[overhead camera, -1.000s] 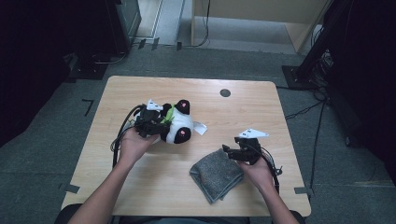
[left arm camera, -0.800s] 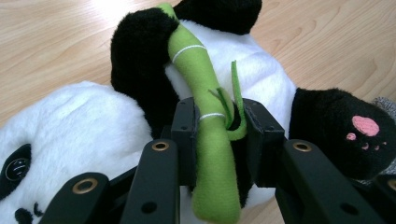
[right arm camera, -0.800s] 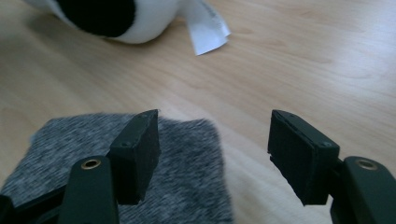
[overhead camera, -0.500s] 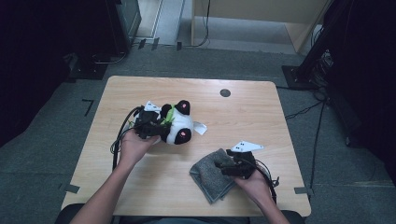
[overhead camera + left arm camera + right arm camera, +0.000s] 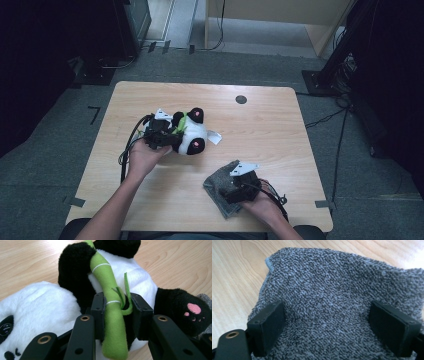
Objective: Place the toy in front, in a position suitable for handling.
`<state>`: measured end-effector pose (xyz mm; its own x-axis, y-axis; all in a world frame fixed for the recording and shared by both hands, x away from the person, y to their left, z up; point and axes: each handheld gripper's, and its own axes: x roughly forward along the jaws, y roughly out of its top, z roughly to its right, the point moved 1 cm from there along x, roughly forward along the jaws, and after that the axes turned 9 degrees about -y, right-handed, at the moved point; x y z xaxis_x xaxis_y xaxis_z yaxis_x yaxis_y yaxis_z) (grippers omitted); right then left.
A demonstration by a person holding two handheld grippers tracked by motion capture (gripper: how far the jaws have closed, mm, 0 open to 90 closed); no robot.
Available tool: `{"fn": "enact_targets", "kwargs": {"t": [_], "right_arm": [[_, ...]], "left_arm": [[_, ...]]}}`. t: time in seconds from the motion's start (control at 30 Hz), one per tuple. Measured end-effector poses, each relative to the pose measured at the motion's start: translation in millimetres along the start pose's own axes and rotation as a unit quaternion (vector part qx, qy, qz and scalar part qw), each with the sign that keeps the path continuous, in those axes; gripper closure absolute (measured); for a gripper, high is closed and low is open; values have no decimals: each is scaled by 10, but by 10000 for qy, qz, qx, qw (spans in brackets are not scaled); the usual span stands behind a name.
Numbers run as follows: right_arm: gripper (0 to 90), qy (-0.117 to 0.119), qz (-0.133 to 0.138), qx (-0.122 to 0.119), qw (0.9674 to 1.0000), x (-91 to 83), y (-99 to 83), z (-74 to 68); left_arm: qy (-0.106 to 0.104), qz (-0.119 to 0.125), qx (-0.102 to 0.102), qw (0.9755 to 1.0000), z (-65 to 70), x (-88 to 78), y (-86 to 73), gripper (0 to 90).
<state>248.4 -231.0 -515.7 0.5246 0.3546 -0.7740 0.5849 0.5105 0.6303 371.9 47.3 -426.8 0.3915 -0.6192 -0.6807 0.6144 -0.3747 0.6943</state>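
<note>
A black-and-white panda plush (image 5: 192,135) lies on the wooden table (image 5: 280,125), left of centre. My left gripper (image 5: 167,137) is at its left side. In the left gripper view this gripper (image 5: 115,315) is shut on the panda's green bamboo stalk (image 5: 102,270), against the panda's belly (image 5: 37,302). A crumpled grey towel (image 5: 215,192) lies near the front edge. My right gripper (image 5: 231,186) rests on top of it. Its jaws have just been opening and now stand wide, with the pads (image 5: 268,325) set down on the towel's nap (image 5: 332,290) and a broad stretch of cloth between them.
A small dark round hole (image 5: 241,99) sits near the table's far edge. The panda's white tag (image 5: 214,136) lies flat on the wood. Cables trail from both grippers toward the front edge. Dark stands and cables stand on the floor around the table.
The right gripper has moved left and toward the front edge, from beside the towel onto it, with its jaws spread wider. The left gripper and the panda have stayed put.
</note>
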Motion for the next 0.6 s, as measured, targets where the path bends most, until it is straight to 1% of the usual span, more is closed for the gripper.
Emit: {"fn": "enact_targets", "kwargs": {"t": [0.03, 0.07, 0.1, 0.17, 0.2, 0.23, 0.27, 0.33, 0.37, 0.4, 0.43, 0.53, 0.6], "right_arm": [[161, -43, 14, -46, 10000, 10, -4, -1], [196, -118, 92, -73, 9999, 17, -15, 20], [241, -153, 115, -51, 9998, 14, -16, 42], [362, -183, 178, 9, 9997, 5, -19, 110], [455, -205, 198, 46, 9996, -4, -21, 152], [455, -205, 198, 46, 9996, -4, -21, 152], [535, -208, 221, 86, 9995, -11, -23, 200], [658, -158, 261, 149, 9994, -16, -35, 281], [696, -121, 248, 178, 9995, -16, -32, 316], [733, 10, 184, 276, 9994, -7, -12, 386], [733, 10, 184, 276, 9994, -7, -12, 386], [743, 93, 88, 360, 9993, 4, 17, 443], [744, 97, 72, 352, 9993, 5, 24, 456]], "left_arm": [[-6, 7, 6, 10000, 1, 0, -3, 681], [-24, -17, 28, 10000, 2, -4, -11, 682], [-24, -17, 28, 10000, 2, -4, -11, 682], [-43, -11, -1, 10000, 8, -4, -17, 683], [-57, -10, -10, 10000, 11, -2, -18, 683], [-69, -19, -15, 10000, 15, -2, -19, 683], [-79, -26, -27, 10000, 22, -2, -21, 684], [-128, -53, -22, 9999, 39, -1, -24, 687], [-145, -50, -40, 9999, 53, 1, -26, 688], [-171, -68, -23, 9998, 67, 1, -28, 690], [-184, -77, -20, 9998, 84, 1, -30, 690], [-257, -86, -14, 9996, 147, 0, -48, 690], [-302, -69, -31, 9995, 194, -2, -67, 690]]}}
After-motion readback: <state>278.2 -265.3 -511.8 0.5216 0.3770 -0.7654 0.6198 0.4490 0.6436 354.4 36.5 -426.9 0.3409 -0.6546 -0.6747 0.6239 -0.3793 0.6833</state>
